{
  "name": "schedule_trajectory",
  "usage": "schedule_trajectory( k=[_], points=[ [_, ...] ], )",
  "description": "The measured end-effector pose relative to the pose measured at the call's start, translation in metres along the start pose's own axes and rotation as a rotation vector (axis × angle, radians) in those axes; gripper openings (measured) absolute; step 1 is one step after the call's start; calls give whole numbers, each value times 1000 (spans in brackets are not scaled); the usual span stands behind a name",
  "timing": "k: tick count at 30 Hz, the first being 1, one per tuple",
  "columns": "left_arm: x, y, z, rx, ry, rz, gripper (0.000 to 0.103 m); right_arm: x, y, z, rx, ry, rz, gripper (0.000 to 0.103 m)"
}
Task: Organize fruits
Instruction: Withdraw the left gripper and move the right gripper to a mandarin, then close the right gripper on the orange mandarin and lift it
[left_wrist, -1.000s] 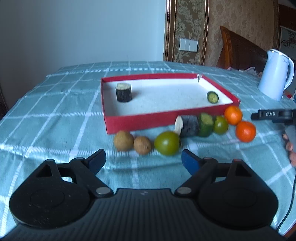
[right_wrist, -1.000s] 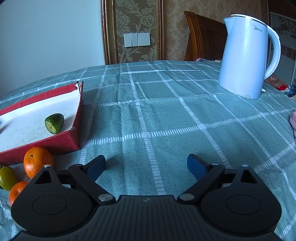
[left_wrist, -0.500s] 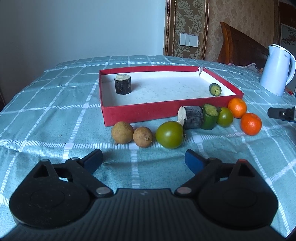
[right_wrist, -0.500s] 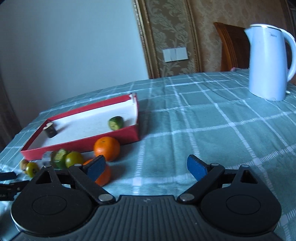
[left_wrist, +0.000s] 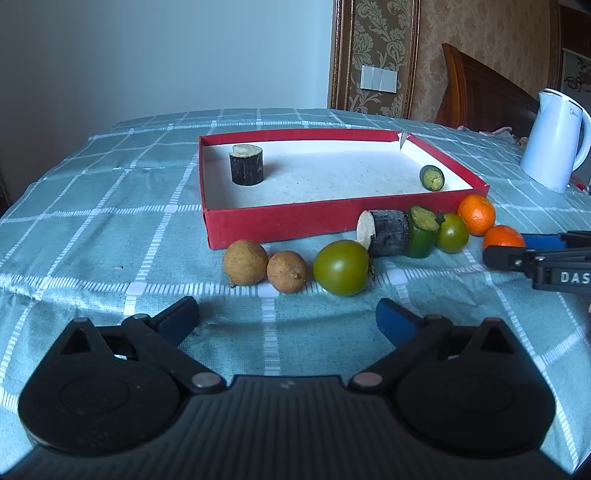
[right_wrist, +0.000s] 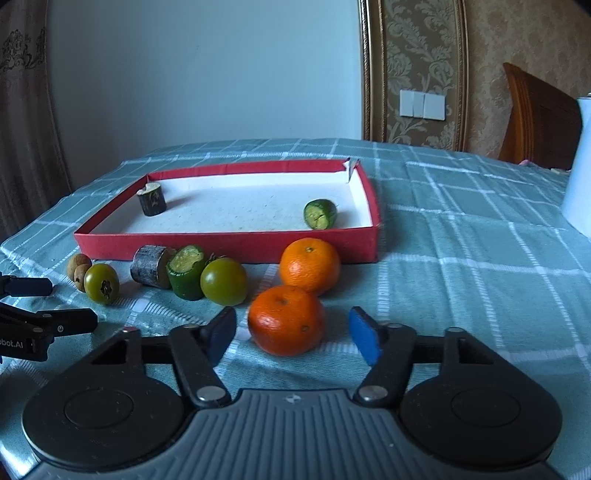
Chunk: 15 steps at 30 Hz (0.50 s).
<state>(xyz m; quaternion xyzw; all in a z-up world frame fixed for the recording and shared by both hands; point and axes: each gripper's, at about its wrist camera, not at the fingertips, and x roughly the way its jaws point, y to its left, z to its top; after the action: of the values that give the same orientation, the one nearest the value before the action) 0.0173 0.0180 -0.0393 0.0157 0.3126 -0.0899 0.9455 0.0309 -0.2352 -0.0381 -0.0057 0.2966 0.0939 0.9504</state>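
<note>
Right tool (right_wrist: 291, 332) swung over, closing around near orange (right_wrist: 286, 319).

My left gripper (left_wrist: 286, 317): black plastic body, ribbed dark-grey centre plate with small pale logo, two round black discs each side, triangular cut-outs, silver pivot rivets, blue pads (left_wrist: 391, 320) on black fingers. My right gripper (right_wrist: 291, 334): same build, grey ribbed plate, silver rivets, blue pads (right_wrist: 364, 338). From the side its arms are black with small screws and white lettering "DAS".
</note>
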Motion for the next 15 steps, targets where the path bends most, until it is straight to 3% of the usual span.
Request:
schedule_trajectory(
  k=[11,15],
  points=[
    [0,1,-1,-2,0,-8,103,5,11,0,-33,10,-23,58],
    [0,1,0,-1,1,-7,103,5,14,1,-52,8,-55,46]
  ],
)
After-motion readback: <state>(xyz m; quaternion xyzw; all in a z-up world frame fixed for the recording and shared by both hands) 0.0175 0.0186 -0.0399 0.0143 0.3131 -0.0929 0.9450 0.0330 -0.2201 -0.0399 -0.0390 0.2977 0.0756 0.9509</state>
